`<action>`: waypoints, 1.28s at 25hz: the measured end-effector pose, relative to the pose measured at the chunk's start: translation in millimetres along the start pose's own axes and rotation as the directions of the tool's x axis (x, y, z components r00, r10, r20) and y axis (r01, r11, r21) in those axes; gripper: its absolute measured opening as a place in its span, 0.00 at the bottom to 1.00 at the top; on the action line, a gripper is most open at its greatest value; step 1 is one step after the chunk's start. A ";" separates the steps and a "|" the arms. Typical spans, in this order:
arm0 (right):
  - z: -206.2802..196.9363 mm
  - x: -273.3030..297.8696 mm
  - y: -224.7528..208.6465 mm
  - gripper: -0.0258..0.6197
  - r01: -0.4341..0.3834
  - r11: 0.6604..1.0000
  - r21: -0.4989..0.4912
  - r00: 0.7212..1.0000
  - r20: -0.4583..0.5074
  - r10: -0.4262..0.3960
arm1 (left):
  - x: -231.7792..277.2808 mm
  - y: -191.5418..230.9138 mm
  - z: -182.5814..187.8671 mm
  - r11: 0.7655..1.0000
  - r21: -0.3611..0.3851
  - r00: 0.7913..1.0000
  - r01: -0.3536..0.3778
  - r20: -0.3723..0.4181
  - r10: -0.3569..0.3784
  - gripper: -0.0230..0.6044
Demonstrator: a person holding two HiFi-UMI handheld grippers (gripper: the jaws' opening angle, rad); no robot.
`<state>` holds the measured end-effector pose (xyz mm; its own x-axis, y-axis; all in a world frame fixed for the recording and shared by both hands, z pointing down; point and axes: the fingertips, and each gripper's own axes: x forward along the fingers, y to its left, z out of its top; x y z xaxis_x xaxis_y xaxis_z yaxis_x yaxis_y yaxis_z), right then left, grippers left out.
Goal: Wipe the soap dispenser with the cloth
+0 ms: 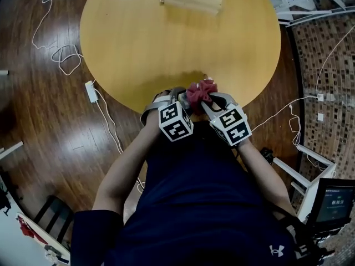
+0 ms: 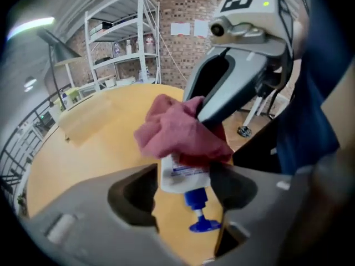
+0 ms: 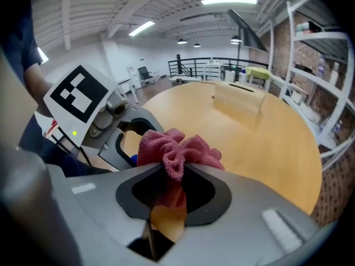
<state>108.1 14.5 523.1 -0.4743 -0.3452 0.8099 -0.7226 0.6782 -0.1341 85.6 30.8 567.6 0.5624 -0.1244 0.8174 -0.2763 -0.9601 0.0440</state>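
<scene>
Both grippers meet at the near edge of the round tabletop point(image 1: 166, 54), pitched downward. The left gripper point(image 2: 186, 182) has its fingers clamped on the soap dispenser point(image 2: 182, 173), whose long axis runs along them (pump toward the hand). The right gripper point(image 3: 175, 173), its fingers pinching the cloth point(image 3: 177, 148), covers the dispenser's far end.

White plastic soap dispenser bottle point(image 2: 183, 176) with blue pump, held aloft, crumpled red terry cloth point(image 2: 180, 134) bunched over its base end.
</scene>
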 end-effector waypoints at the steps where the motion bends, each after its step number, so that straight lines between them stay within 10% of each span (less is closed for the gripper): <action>1: 5.1 7.5 10.7 0.18 -0.031 0.999 -0.042 1.000 -0.002 0.031 | 0.4 -0.7 -0.6 1.000 -0.013 1.000 0.003 0.001 -0.003 0.51; 5: -2.5 28.4 18.0 0.18 -0.048 0.993 -0.109 0.998 -0.036 0.045 | 3.3 -3.1 1.1 1.000 -0.027 1.000 0.008 0.001 -0.008 0.47; 14: -31.9 -7.9 -78.3 0.18 0.219 0.976 0.012 0.970 -0.113 -0.216 | 4.1 -4.6 2.1 0.999 -0.036 1.000 -0.007 -0.004 0.007 0.44; 23: -3.4 28.6 11.5 0.18 -0.022 0.995 -0.100 0.995 -0.094 0.013 | -7.2 -5.2 -46.8 0.996 -0.081 0.990 0.027 -0.136 -0.038 0.59; 32: -5.0 31.7 5.5 0.18 -0.038 0.999 -0.016 0.998 -0.043 0.038 | 8.9 -5.0 -38.8 0.984 -0.172 0.998 0.041 0.046 -0.033 0.25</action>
<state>91.6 10.4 550.9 -0.4790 -0.2913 0.8281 -0.6957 0.7012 -0.1558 61.7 44.2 596.9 0.6067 -0.1041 0.7881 -0.3831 -0.9069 0.1751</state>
